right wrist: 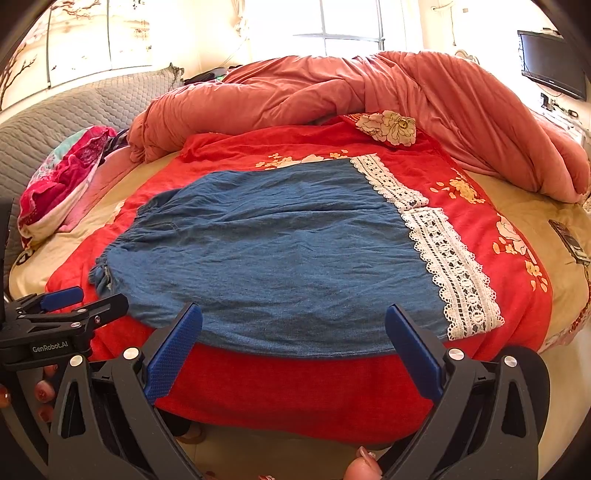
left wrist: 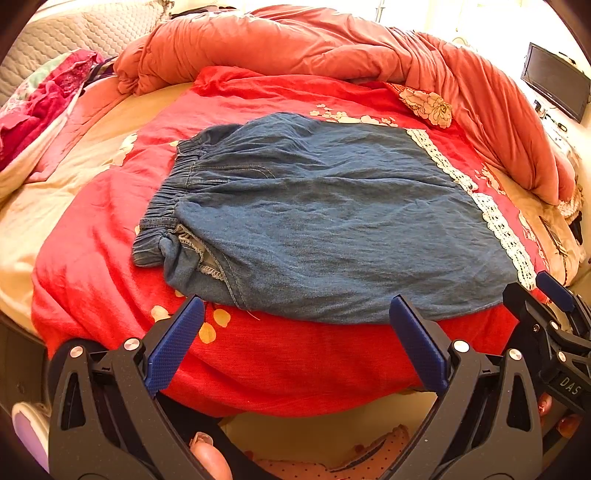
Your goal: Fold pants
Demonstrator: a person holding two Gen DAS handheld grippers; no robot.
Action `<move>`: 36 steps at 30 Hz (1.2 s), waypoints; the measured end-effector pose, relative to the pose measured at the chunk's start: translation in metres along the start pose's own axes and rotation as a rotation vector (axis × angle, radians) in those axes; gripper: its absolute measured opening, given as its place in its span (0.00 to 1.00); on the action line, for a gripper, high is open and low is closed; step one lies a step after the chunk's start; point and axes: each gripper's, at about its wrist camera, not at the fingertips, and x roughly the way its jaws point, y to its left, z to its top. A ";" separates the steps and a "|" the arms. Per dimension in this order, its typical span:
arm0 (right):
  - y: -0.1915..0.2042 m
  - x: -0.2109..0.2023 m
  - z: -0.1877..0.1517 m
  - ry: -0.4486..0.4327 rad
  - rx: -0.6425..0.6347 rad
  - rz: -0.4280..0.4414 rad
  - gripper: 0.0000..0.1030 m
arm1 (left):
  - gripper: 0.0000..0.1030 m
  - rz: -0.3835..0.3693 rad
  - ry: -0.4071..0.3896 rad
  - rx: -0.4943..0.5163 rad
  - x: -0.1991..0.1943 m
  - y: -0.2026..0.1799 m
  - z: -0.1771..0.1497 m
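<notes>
- A pair of blue denim pants (left wrist: 325,218) lies spread flat on a red floral blanket (left wrist: 110,266) on a bed, near the bed's front edge. The elastic waistband (left wrist: 166,199) points left and the white lace hem trim (left wrist: 491,218) points right.
- The pants appear already doubled lengthwise, one leg over the other, though the layers cannot be counted for certain. Judged from this, a crosswise fold is probably what remains.
- The left tool (left wrist: 295,332) hovers just off the bed's front edge, its blue-padded fingers spread wide and holding nothing. It faces the near edge of the pants at the waistband half.
- The right tool (right wrist: 295,332) hovers likewise, wide open and empty, facing the near edge toward the lace end.
- Both tools seem placed side by side along the near edge so each can take one part of the cloth.
- The left wrist view shows the waistband end clearly, with a corner turned over to bare inner seam stitching (left wrist: 207,266). The right wrist view shows this only as a small bunched lump.
- The right wrist view shows the lace trim as two stacked bands and a window (right wrist: 343,26) behind the bed. It also shows a dark flat object (right wrist: 569,240) on the beige sheet, too small to identify.
- A rumpled coral quilt (left wrist: 295,44) is heaped behind the pants, well apart from them.
</notes>
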 end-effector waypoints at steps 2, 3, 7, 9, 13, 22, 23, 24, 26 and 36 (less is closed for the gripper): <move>0.000 0.001 0.001 0.005 0.000 -0.001 0.96 | 0.92 0.000 0.001 0.001 0.000 0.000 0.000; 0.000 0.001 0.001 0.007 0.002 -0.001 0.96 | 0.92 0.000 0.001 0.003 -0.001 0.000 0.000; 0.001 0.002 0.000 0.005 -0.004 -0.003 0.96 | 0.92 -0.002 -0.001 0.005 -0.001 0.000 0.000; 0.000 0.003 0.000 0.004 -0.004 -0.006 0.96 | 0.92 -0.003 0.002 0.007 -0.001 -0.001 0.000; 0.000 0.003 -0.001 0.005 -0.004 -0.006 0.96 | 0.92 -0.004 0.000 0.008 -0.001 -0.001 -0.001; 0.003 0.006 -0.001 0.009 -0.018 -0.009 0.96 | 0.92 -0.004 0.003 0.008 0.000 -0.001 -0.001; 0.003 0.007 -0.002 0.011 -0.018 -0.006 0.96 | 0.92 -0.006 0.004 0.007 0.000 0.000 0.000; 0.003 0.008 -0.002 0.012 -0.020 -0.007 0.96 | 0.92 -0.006 0.004 0.007 0.000 0.000 0.000; 0.004 0.008 -0.002 0.015 -0.021 -0.005 0.96 | 0.92 -0.003 0.006 0.006 0.001 0.000 0.000; 0.008 0.025 0.009 0.028 -0.042 0.020 0.96 | 0.92 -0.007 0.003 -0.001 0.007 0.002 0.008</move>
